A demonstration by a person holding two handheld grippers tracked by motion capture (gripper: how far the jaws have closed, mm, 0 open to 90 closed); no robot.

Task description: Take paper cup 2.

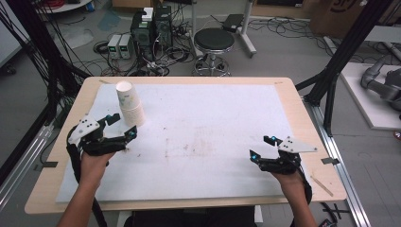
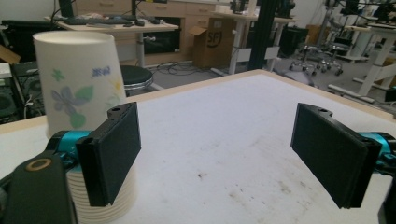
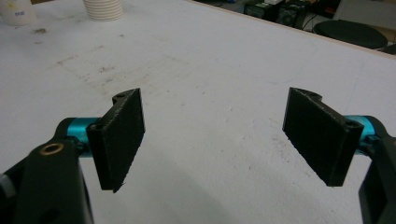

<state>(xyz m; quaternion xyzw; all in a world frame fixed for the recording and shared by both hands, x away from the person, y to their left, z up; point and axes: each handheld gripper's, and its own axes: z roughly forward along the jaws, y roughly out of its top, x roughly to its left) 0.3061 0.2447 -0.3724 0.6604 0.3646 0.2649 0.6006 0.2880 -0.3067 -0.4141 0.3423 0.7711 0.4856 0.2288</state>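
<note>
1. white foam sheet [image 1: 203,142] covers the wooden table [image 1: 302,123], and a strip of bare wood shows around it on every side.
2. my left gripper [image 1: 124,125] has its jaws spread wide with nothing between the pads; the sheet shows bare in the gap in the left gripper view.
3. the stack of paper cups [image 1: 128,102] stands just beyond my left jaws in the high view. in the left gripper view it [image 2: 84,93] rises behind the left-hand pad, outside the gap. whether that pad touches the ribbed rims i cannot tell.
4. the stack is upside down, its wide rims on the sheet and the narrow closed end pointing up. its long axis runs upright, leaning a little away from my jaws toward the far left corner.
5. my right gripper [image 1: 264,147] is also wide open and holds nothing, well apart from the stack.
6. in the right gripper view the ribbed rims of the stack [image 3: 103,9] sit far ahead of my jaws, off to the left.
7. between my two grippers and ahead of the right jaws the sheet lies open, marked by faint smudges.
8. the far table edge lies ahead of my left jaws; the right edge runs close outside my right hand [image 1: 289,182].
</note>
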